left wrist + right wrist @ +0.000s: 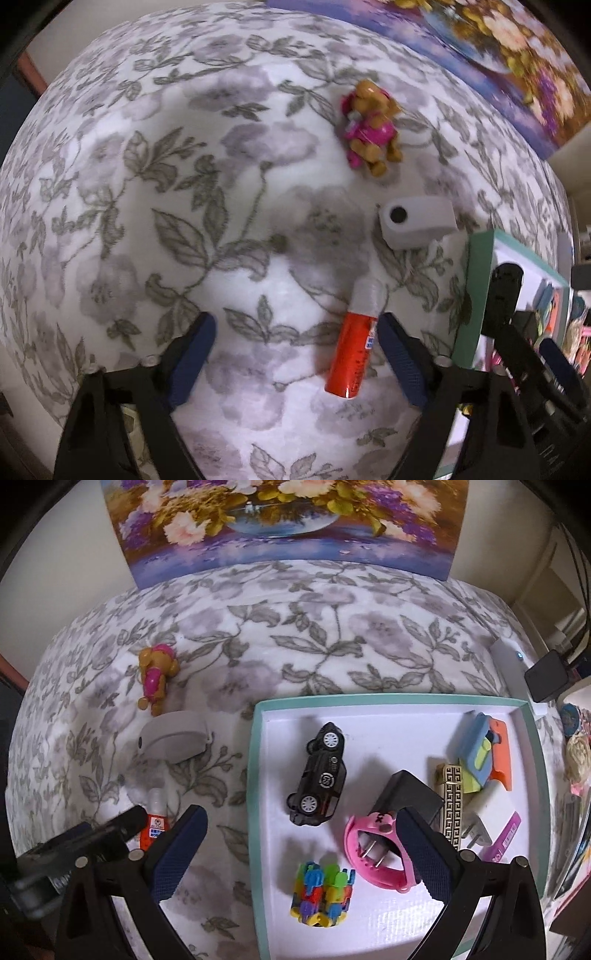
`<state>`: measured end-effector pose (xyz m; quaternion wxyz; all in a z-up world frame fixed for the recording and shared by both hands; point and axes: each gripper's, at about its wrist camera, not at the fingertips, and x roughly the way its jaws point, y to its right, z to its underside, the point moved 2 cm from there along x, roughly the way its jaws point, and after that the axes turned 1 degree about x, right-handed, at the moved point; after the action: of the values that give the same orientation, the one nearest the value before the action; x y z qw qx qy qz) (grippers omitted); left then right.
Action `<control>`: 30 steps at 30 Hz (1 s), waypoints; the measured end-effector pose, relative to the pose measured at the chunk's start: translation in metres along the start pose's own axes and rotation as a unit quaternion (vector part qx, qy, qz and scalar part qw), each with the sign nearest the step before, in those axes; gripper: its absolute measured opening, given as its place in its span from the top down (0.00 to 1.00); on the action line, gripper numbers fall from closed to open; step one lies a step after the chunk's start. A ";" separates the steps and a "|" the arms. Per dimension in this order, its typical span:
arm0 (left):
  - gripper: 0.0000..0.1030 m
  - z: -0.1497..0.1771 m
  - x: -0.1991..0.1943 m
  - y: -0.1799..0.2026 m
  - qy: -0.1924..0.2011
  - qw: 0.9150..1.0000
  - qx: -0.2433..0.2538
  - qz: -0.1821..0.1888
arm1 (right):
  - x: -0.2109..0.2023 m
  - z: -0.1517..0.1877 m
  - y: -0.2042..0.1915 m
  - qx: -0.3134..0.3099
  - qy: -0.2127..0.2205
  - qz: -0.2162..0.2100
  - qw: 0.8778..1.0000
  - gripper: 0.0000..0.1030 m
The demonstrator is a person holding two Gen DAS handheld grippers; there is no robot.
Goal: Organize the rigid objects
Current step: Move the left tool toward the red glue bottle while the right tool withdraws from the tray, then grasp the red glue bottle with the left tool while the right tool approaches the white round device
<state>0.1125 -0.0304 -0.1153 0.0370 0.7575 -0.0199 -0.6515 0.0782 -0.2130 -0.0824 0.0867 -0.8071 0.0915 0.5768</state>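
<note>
Through my left wrist camera, my left gripper [297,334] hangs over the flowered cloth [155,192] with its jaws spread wide and nothing between them. The red tube [354,356] with the clear cap lies flat on the cloth just inside my right-hand finger [400,360] — close beside it, though I cannot tell whether they touch. Farther off sits a grey block [417,221] with a dark round hole in its end, and beyond that the toy dog [371,127] in pink, lying on the cloth. The green-rimmed tray [474,295] cuts in at the right edge, and my other gripper shows dark above it. A flower painting [517,62] stands at the back.

Through my right wrist camera, my right gripper [301,825] is also wide open and holding nothing, hovering over the near left part of the tray [255,775]. In the tray lie a black toy car [319,775], a pink band [373,853] around the prongs of a black plug [402,801], a cluster of coloured plastic pieces [321,895], a gold-patterned bar [452,805] and a blue-orange-green piece [480,753]. Left of the tray, on the cloth — the tube [155,823], the grey block [173,740] and the toy dog [155,675], well apart from one another.
</note>
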 end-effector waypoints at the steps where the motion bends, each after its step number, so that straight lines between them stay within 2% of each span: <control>1: 0.25 0.001 0.001 0.002 -0.001 1.000 0.002 0.003 | 0.000 0.000 0.001 0.002 0.000 0.000 1.000 0.00; 2: 0.31 0.002 0.003 0.005 -0.003 1.000 0.003 0.008 | 0.000 0.000 0.003 0.005 0.001 0.001 1.000 0.00; 5: 0.42 0.005 0.005 0.011 -0.009 0.999 0.005 0.030 | 0.000 -0.002 0.006 0.012 0.001 0.000 1.000 0.00; 12: 0.67 0.015 0.017 0.033 -0.021 0.998 0.027 0.043 | 0.001 -0.003 0.011 0.020 0.001 0.000 1.000 0.00; 13: 0.75 0.016 0.015 0.036 -0.018 0.998 0.027 0.051 | 0.001 -0.003 0.011 0.021 0.001 0.000 1.000 0.00; 17: 0.75 0.017 0.012 0.034 -0.011 0.998 0.014 0.063 | 0.001 -0.003 0.011 0.024 0.003 0.000 1.000 0.00; 21: 0.75 0.008 0.001 0.016 0.012 0.997 -0.025 0.078 | -0.002 -0.006 0.008 0.023 0.011 -0.010 1.000 0.00; 30: 0.76 -0.021 -0.037 -0.053 0.086 0.986 -0.121 0.077 | -0.013 -0.020 -0.015 0.012 0.037 -0.056 0.998 0.00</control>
<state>0.1268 0.0257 -0.0799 0.1800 0.7966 0.0036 -0.5771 0.0961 -0.2032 -0.0632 0.1258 -0.8305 0.0562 0.5397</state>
